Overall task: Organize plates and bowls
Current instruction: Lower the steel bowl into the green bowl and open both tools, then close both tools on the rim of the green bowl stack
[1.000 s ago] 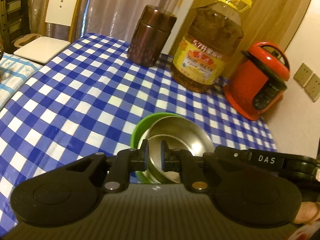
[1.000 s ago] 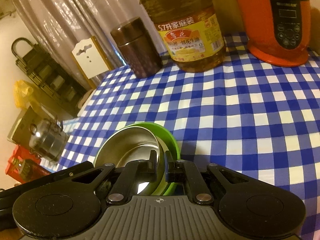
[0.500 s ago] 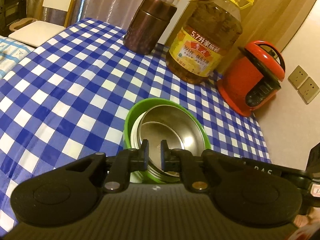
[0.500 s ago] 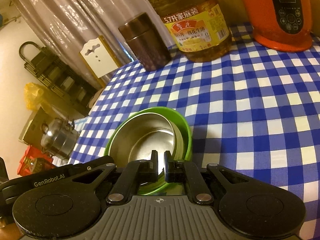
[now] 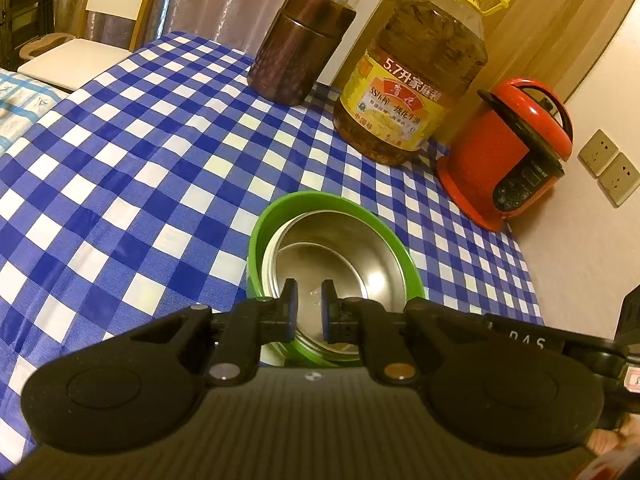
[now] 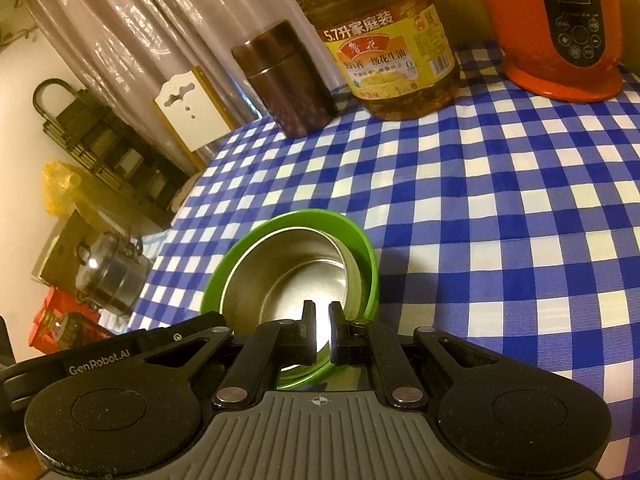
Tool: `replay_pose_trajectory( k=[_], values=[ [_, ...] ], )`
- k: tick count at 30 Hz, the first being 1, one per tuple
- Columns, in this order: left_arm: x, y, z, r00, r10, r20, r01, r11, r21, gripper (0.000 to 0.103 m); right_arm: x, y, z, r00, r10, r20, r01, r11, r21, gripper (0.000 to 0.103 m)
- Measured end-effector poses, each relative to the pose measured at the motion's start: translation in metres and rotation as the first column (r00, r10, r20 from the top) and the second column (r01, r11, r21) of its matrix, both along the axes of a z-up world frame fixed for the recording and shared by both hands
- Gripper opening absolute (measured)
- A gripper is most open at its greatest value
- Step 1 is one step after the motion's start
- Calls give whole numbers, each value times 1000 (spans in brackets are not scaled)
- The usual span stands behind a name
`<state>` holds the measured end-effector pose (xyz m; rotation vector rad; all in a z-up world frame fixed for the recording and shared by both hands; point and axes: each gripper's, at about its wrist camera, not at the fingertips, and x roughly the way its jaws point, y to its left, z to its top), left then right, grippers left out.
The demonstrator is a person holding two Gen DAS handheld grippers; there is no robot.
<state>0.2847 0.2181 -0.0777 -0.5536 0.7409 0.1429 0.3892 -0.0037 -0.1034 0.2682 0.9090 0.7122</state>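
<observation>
Just beyond both closed hand-held grippers (image 5: pixel 306 308) (image 6: pixel 322 328) sit nested bowls (image 5: pixel 340 252).

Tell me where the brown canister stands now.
In the left wrist view the brown canister stands at the table's far edge, just left of the big oil bottle, before the curtain.

The left gripper (image 5: pixel 306 304) tilts downward, its fingers (image 5: pixel 289 300) drawn in to a narrow gap with nothing clamped between them. The right gripper (image 6: pixel 321 320) tilts down likewise, fingers (image 6: pixel 308 318) equally near together and empty.
</observation>
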Motion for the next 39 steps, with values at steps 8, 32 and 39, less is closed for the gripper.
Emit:
replay_pose_trajectory(
  k=[8, 32, 39],
  values=[
    [-11, -3, 11, 1000, 5, 18, -6, 1000, 6, 9, -8, -9, 9, 1000, -27, 3, 27, 1000, 2, 8],
    [-93, -35, 34, 1000, 5, -7, -4, 996, 93, 67, -99, -64, 30, 986, -165, 5, 165, 986, -34, 61],
    [-102, -38, 31, 999, 3, -47, 2, 993, 118, 67, -119, -74, 25, 983, -181, -10, 180, 983, -45, 61]
  ],
)
